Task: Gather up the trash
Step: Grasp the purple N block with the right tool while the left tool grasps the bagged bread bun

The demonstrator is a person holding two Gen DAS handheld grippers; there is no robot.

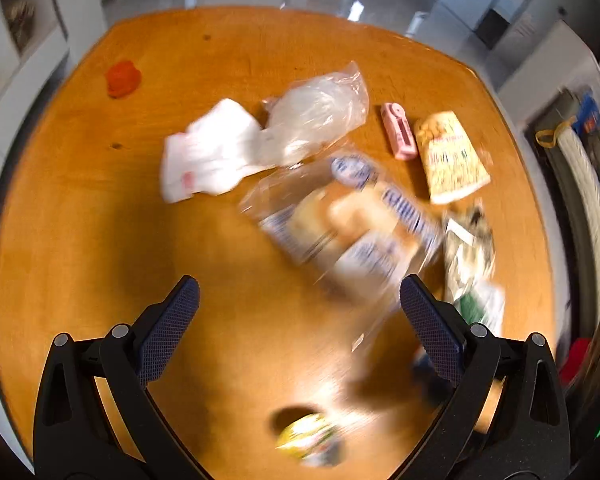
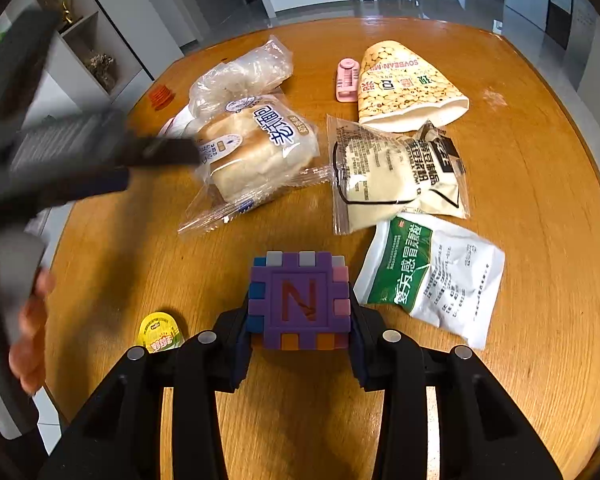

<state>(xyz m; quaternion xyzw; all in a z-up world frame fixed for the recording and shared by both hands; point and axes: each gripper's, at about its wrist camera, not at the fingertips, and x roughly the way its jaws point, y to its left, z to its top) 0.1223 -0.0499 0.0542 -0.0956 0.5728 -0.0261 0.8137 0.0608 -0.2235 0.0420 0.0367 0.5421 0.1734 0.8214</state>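
On the round wooden table (image 2: 520, 208), litter lies spread across the middle and far side; no bin or sack for it shows in either view.

Right gripper (image 2: 300, 344): jaws closed on a purple foam cube (image 2: 300, 296), letter N facing up, held at its two side faces. Looks light, soft and springy, and the grip seems secure.

Left gripper (image 1: 300, 312): jaws wide apart, nothing between them, above bare wood at the near side of the bread bag (image 1: 352, 224). View is motion-blurred.

Handling, by judgement:
- Bread bag: sealed, loaf still inside. Light, squashy, slick film. Best taken by the crimped end seam.
- Clear plastic bag (image 1: 320, 116): crumpled, contents unclear. Pinch a fold.
- Paper cup (image 2: 404, 84): lying on its side, mouth towards the camera, looks empty. Crushes easily; grip the rim.
- Beige sachet (image 2: 392, 172) and green-and-white sachet (image 2: 432, 276): flat and limp, take an edge.
- Jelly cup (image 2: 160, 334): small, lidded, stiff.
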